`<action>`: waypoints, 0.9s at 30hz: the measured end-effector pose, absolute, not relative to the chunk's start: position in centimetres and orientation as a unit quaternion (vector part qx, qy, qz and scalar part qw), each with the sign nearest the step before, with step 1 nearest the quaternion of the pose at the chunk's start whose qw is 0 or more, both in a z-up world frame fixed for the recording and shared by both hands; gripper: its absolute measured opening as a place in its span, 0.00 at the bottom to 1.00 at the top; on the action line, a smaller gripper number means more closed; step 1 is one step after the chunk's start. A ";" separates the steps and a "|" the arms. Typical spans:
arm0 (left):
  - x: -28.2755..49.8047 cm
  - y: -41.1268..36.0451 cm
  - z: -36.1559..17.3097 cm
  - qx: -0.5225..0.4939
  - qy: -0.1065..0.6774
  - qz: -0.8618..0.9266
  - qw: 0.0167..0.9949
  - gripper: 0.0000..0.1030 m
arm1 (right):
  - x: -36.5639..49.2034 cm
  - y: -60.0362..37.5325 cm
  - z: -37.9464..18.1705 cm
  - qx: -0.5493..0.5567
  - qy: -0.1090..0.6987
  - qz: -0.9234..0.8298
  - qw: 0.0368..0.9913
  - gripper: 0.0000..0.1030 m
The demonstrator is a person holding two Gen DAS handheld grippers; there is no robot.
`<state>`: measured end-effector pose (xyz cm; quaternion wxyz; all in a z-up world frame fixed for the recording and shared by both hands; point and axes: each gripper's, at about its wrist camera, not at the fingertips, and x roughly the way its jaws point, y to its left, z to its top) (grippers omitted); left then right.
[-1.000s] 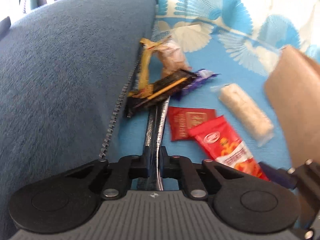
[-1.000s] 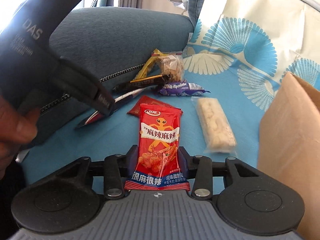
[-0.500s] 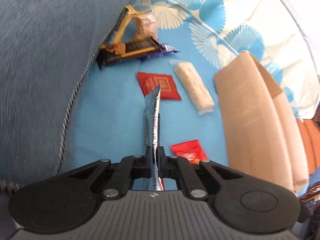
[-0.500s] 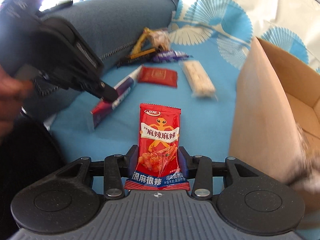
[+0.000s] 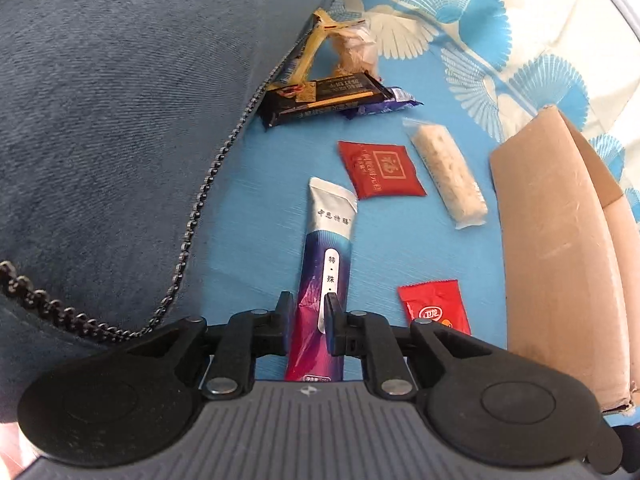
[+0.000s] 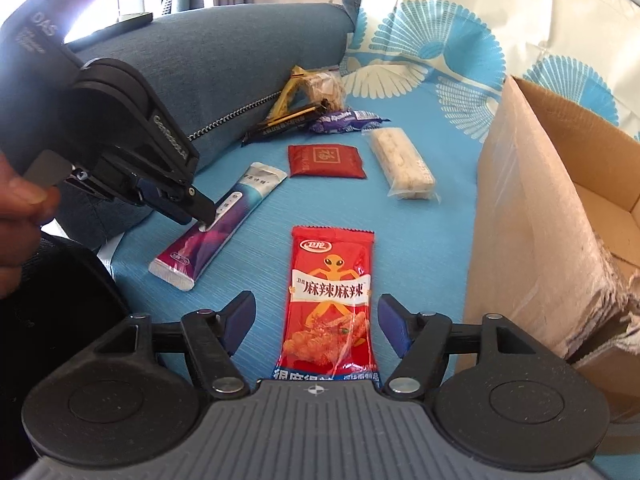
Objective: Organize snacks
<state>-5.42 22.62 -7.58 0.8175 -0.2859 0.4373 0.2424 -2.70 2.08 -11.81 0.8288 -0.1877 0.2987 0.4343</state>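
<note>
My left gripper has its jaws a little apart around a purple and white stick packet that lies flat on the blue sheet; it also shows in the right wrist view. My right gripper is open, and a red spicy snack packet lies flat on the sheet between its fingers, untouched. This red packet shows in the left wrist view. An open cardboard box stands on the right, also in the left wrist view.
Further back lie a dark red sachet, a clear-wrapped rice bar, a black chocolate bar, a purple wrapper and a clear bag with gold trim. A blue cushion rises on the left.
Both packets have come down onto the sheet. The stick packet turned from edge-on to flat and the left jaws eased apart. The right gripper opened and let go of the red packet.
</note>
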 end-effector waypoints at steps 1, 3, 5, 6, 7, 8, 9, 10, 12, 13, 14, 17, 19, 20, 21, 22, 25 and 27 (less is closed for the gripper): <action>-5.4 22.5 -7.6 -0.284 0.438 0.239 0.819 0.20 | -2.7 2.1 -11.8 -0.187 0.298 0.435 0.829 0.69; -5.2 22.4 -7.6 -0.280 0.439 0.237 0.820 0.30 | -2.5 2.2 -11.8 -0.183 0.300 0.434 0.829 0.69; -4.9 22.4 -7.7 -0.276 0.439 0.238 0.821 0.41 | -2.4 2.3 -11.8 -0.180 0.302 0.433 0.830 0.70; -4.8 22.4 -7.8 -0.275 0.439 0.240 0.821 0.42 | -2.2 2.3 -11.9 -0.179 0.304 0.432 0.830 0.71; -4.7 22.5 -7.8 -0.272 0.439 0.241 0.822 0.42 | -2.1 2.4 -11.9 -0.177 0.305 0.430 0.831 0.71; -4.4 22.3 -7.9 -0.269 0.438 0.242 0.823 0.42 | -1.9 2.4 -12.0 -0.174 0.307 0.429 0.831 0.71; -4.2 22.2 -8.0 -0.263 0.436 0.243 0.825 0.43 | -1.8 2.4 -12.0 -0.172 0.309 0.429 0.831 0.72; -3.9 22.0 -8.0 -0.256 0.437 0.242 0.828 0.43 | -1.7 2.5 -12.1 -0.169 0.311 0.427 0.832 0.72; -3.3 21.6 -8.1 -0.239 0.445 0.237 0.830 0.44 | -1.5 2.5 -12.2 -0.165 0.314 0.425 0.832 0.72; -3.0 21.5 -8.1 -0.232 0.448 0.235 0.831 0.44 | -1.3 2.6 -12.3 -0.164 0.316 0.425 0.833 0.72; -2.6 21.3 -8.2 -0.226 0.451 0.233 0.832 0.44 | -1.2 2.6 -12.3 -0.162 0.317 0.424 0.833 0.72; -2.0 21.1 -8.5 -0.214 0.456 0.231 0.833 0.44 | -1.0 2.8 -12.5 -0.160 0.321 0.422 0.832 0.72; -1.8 21.0 -8.7 -0.208 0.461 0.232 0.831 0.44 | -1.0 2.9 -12.7 -0.163 0.323 0.420 0.833 0.72; -1.7 20.9 -8.8 -0.205 0.463 0.232 0.831 0.44 | -0.9 3.0 -12.8 -0.165 0.324 0.417 0.833 0.72; -1.6 20.8 -8.8 -0.200 0.463 0.233 0.831 0.44 | -0.8 3.0 -12.8 -0.166 0.326 0.415 0.833 0.72; -1.5 20.7 -8.9 -0.195 0.464 0.233 0.832 0.44 | -0.7 3.1 -12.9 -0.166 0.328 0.415 0.832 0.72; -1.1 20.3 -9.0 -0.180 0.466 0.234 0.834 0.44 | -0.6 3.2 -13.2 -0.166 0.334 0.412 0.831 0.71; -0.8 20.1 -9.1 -0.171 0.468 0.236 0.834 0.44 | -0.5 3.2 -13.4 -0.166 0.339 0.411 0.830 0.68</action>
